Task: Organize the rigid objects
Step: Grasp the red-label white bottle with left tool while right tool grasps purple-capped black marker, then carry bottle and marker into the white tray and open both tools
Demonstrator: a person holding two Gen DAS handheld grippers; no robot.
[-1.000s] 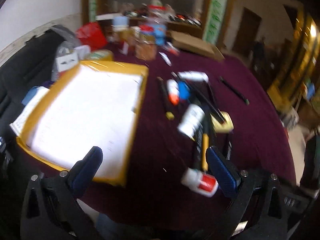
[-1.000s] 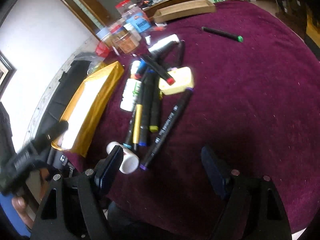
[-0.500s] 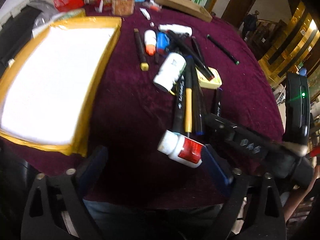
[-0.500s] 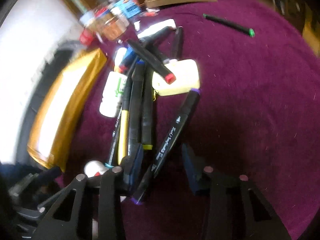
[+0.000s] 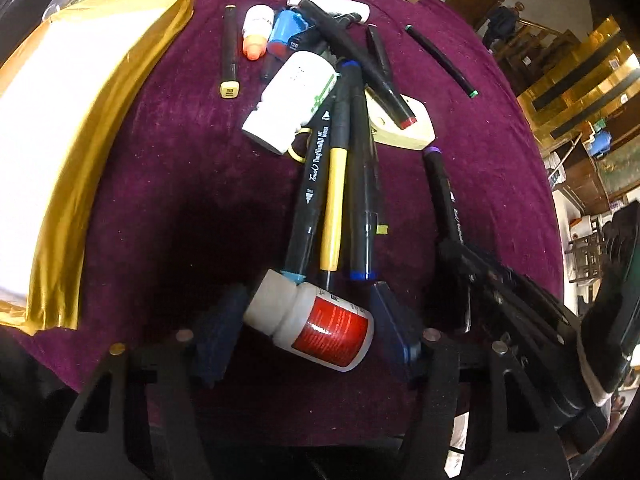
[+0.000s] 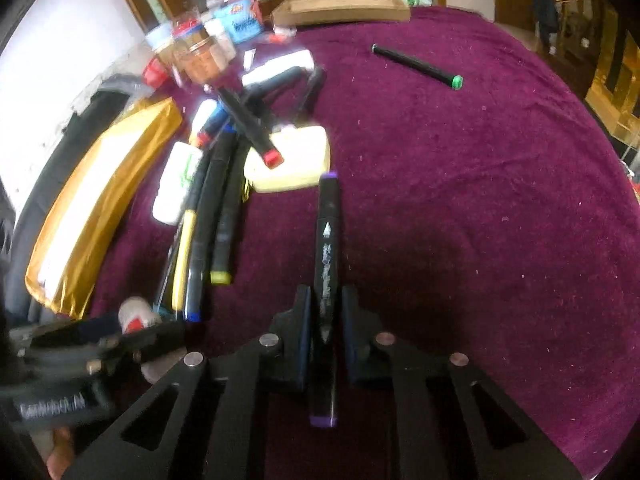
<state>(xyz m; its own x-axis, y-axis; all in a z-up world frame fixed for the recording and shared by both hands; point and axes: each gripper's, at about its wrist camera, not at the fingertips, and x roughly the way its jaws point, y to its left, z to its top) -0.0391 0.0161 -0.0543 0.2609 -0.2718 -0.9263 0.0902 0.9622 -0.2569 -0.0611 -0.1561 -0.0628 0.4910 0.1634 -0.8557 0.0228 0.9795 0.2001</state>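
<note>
Nearly gripped: two slip risks

Right gripper (image 6: 326,320) is nearly closed around the purple marker (image 6: 327,280); contact cannot be confirmed. Left gripper (image 5: 306,312) is spread wide around the red bottle (image 5: 316,320), untouched. Either could be rolled away on the cloth (image 6: 460,200).

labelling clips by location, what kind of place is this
Probably a home or family-shop room, not a lab: a maroon velvet tablecloth, snack jars at its far edge, and gold-panelled walls.
</note>
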